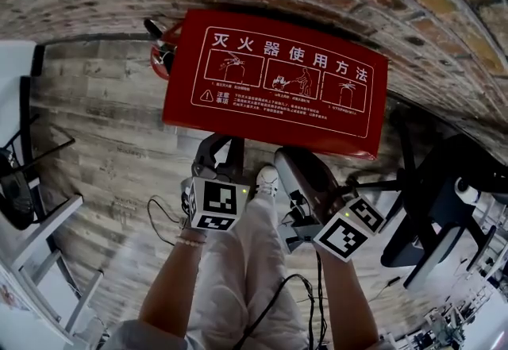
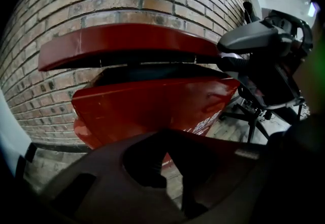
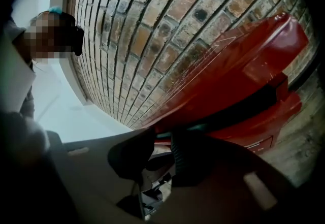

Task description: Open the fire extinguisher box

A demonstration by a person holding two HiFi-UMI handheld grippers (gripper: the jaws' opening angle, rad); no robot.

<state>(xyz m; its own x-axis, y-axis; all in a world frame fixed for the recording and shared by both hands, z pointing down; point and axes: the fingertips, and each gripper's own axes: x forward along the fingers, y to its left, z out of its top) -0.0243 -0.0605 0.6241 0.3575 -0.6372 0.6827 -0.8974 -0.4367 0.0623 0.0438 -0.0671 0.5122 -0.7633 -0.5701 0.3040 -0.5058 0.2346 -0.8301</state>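
Observation:
The red fire extinguisher box stands against a brick wall; its lid [image 1: 278,78] carries white pictures and print. In the left gripper view the lid [image 2: 122,42] is lifted a little off the box body [image 2: 152,111], with a dark gap between them. My right gripper [image 1: 287,156] is at the lid's front lip near its right end and is shut on it; in its own view its jaws [image 3: 163,147] close round the lip under the lid [image 3: 238,65]. My left gripper [image 1: 222,148] hangs in front of the box, open and holding nothing [image 2: 172,177].
A red extinguisher [image 1: 163,55] shows at the box's left end. A black office chair [image 1: 429,198] stands close on the right. A white frame [image 1: 32,245] is at the left. A person [image 3: 30,65] stands by the white wall. Cables trail on the wooden floor.

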